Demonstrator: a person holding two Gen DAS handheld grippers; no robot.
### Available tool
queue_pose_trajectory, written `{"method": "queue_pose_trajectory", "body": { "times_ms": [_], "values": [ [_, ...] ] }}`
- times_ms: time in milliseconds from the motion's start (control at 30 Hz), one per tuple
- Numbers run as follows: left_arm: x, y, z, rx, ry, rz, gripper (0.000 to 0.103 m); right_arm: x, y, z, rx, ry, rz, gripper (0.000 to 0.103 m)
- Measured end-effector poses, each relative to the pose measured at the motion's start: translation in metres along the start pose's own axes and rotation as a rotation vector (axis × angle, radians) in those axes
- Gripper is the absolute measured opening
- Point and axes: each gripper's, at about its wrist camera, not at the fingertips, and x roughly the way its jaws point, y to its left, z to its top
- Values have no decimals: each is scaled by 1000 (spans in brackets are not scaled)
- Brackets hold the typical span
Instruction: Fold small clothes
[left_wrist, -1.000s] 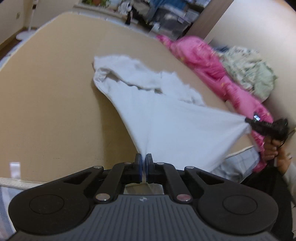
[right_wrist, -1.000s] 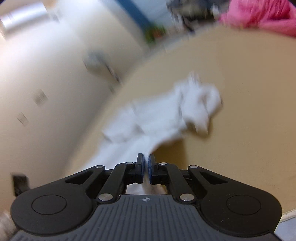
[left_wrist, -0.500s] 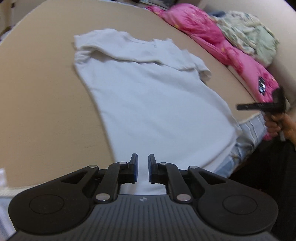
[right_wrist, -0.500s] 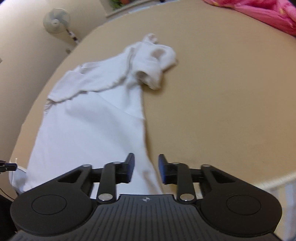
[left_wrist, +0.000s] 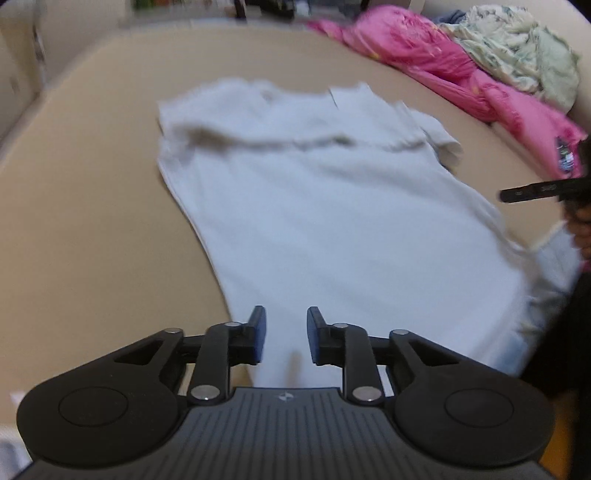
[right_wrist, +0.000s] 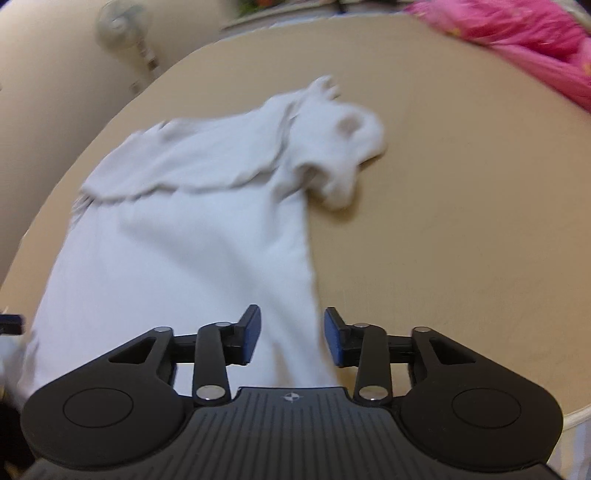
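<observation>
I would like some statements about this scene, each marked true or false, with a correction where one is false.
1. The white T-shirt lies spread out on the tan surface. True.
2. The left gripper is clamped on the shirt's hem. False: its jaws are opening, and the pads stand apart with shirt fabric seen between them.
3. A pink blanket lies along the far edge of the surface. True.
4. The shirt is already folded in half. False: it lies full length, only the collar end rumpled.
5. The right gripper is shut. False: its jaws are opening over the shirt's edge.
</observation>
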Motion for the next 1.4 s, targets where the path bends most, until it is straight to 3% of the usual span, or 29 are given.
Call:
{"method": "queue_pose_trajectory", "body": {
  "times_ms": [67,267,333,433,567,633,733,900,1033,1133,1233,1300,1400],
  "values": [
    [4,-25,10,84,-56,69,26,5,-2,7,18,-23,-52,43],
    [25,-88,51,233,-161,152,26,-7,-2,25,53,-163,-73,43],
    [38,-111,71,257,-190,167,21,-12,-7,28,67,-193,-74,43],
    [62,-138,101,271,-227,164,11,-10,-4,35,78,-211,-65,43],
    [100,-167,134,272,-255,189,12,-2,1,42,76,-196,-21,38],
    [120,-176,147,250,-252,201,12,1,2,44,69,-184,-15,26],
    [149,-187,161,229,-240,224,12,4,-2,48,91,-177,2,25],
    [190,-202,170,252,-200,203,19,9,-16,53,143,-158,9,25],
    [221,-226,178,295,-190,158,41,11,-21,56,154,-149,20,25],
    [244,-239,182,305,-180,147,43,14,-20,56,149,-141,20,25],
    [258,-247,185,350,-202,173,3,18,-19,57,135,-130,7,25],
    [251,-234,193,320,-239,180,3,21,-20,57,137,-122,0,25],
    [219,-185,204,248,-320,223,3,25,-19,56,131,-108,-9,25]
  ]
}}
